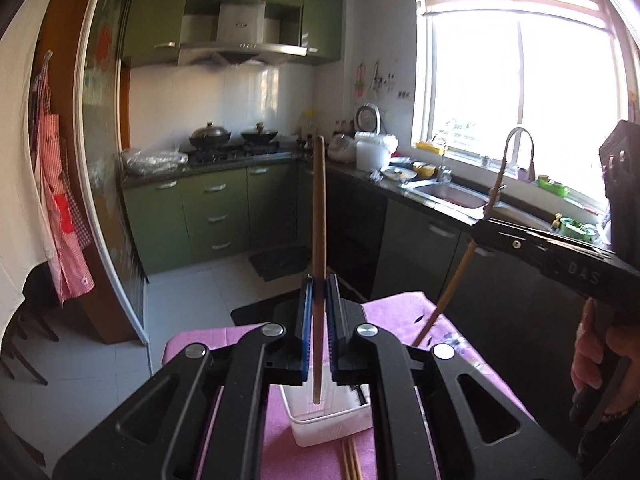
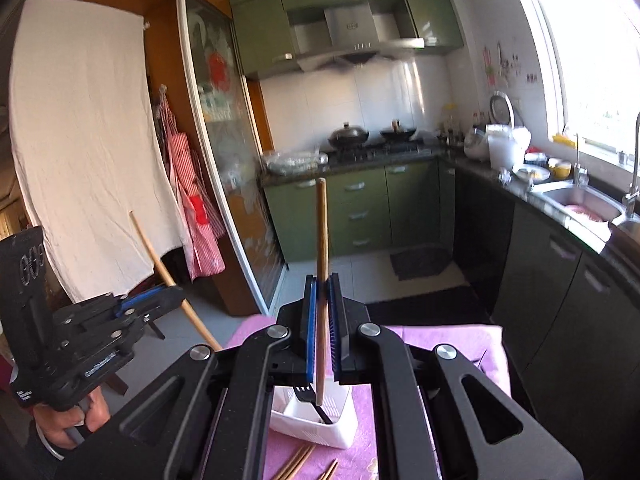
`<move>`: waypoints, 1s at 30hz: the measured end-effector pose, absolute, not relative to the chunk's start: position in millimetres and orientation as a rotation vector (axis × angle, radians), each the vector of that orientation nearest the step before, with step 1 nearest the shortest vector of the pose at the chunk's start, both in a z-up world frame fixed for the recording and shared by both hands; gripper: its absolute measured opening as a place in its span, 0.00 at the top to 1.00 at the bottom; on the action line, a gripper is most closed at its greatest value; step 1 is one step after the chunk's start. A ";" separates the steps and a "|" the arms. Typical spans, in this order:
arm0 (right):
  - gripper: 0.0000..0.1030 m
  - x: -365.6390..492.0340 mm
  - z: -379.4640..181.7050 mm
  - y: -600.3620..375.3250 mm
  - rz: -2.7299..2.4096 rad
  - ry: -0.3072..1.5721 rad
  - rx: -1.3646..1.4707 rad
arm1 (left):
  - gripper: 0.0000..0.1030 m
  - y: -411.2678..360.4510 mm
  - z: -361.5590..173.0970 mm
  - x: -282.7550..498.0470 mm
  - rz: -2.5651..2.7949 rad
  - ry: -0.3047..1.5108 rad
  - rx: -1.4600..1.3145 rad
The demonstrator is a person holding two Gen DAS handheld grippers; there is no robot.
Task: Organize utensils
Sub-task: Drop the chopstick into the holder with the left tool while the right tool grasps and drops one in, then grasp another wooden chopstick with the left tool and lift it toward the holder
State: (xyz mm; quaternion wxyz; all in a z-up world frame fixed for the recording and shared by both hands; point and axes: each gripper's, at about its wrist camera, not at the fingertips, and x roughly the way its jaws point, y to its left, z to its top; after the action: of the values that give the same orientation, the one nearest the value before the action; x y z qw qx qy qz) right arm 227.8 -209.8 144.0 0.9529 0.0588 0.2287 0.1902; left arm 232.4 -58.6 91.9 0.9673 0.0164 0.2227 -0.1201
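Both tongs pinch slim round wooden chopsticks.

Wooden chopstick, smooth, matt | white plastic utensil basket, perforated walls | black plastic fork | pink cloth table cover, soft, printed | black matt gripper arms, shiny metal rivets | stainless-steel sink, glossy | green cabinets, semi-gloss, metal handles | brushed-metal range hood

Cabinets: green, far wall
Window: bright, right
Floor: pale tiles
Range hood: steel, far
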 end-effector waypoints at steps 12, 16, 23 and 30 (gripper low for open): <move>0.94 260.6 80.1 -201.8 0.392 0.557 0.106 | 0.87 -52.7 25.6 258.2 -0.224 0.612 0.038; 0.94 260.5 76.7 -201.1 0.393 0.561 0.103 | 0.65 -45.4 36.7 241.1 -0.229 0.579 0.024; 0.93 258.9 67.4 -195.5 0.400 0.576 0.094 | 0.65 -32.7 47.7 186.7 -0.266 0.602 0.014; 0.90 254.2 65.3 -194.1 0.401 0.581 0.097 | 0.65 -29.0 22.7 159.4 -0.317 0.729 0.035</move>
State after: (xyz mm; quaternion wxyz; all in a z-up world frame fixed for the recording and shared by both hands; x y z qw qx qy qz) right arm 254.2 -194.1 65.3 0.9372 0.0475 0.2845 0.1961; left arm 159.4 -29.0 22.7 0.9219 0.0170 0.3550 -0.1542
